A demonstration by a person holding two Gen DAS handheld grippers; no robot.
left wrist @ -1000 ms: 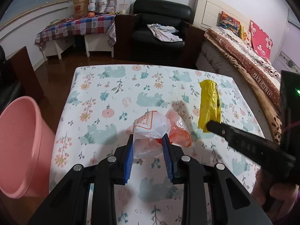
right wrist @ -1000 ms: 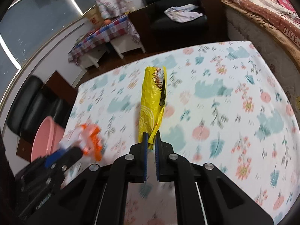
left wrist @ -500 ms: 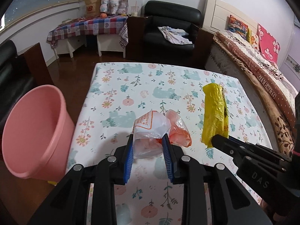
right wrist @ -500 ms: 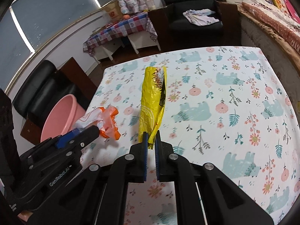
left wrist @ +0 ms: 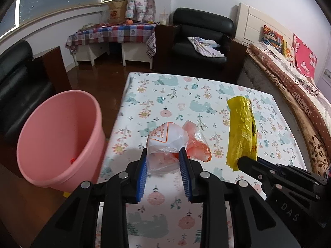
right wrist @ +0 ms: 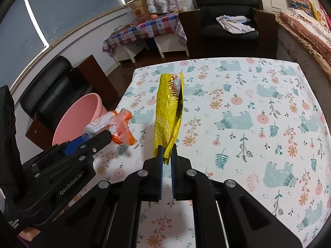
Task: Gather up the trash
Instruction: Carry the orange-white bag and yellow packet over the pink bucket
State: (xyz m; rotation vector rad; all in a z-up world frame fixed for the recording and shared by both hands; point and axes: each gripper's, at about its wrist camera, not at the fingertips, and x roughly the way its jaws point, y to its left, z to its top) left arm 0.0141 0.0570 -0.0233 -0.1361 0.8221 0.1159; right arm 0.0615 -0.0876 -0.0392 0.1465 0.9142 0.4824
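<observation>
I am holding the crumpled white-and-orange plastic bag (left wrist: 165,144) clamped in my left tool (left wrist: 163,165), nearer the round pink plastic bucket (left wrist: 58,136) off the bench's left edge, while my right tool (right wrist: 166,155) is pinching the long yellow foil wrapper (right wrist: 168,111).

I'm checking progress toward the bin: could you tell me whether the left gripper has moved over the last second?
Yes. The left gripper, shut on the plastic bag, has moved left toward the pink bucket, which has grown larger in its view.

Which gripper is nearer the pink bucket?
Left. The left gripper, holding the plastic bag, hangs just beside the pink bucket; the right gripper holds the yellow wrapper farther over the table.
</observation>
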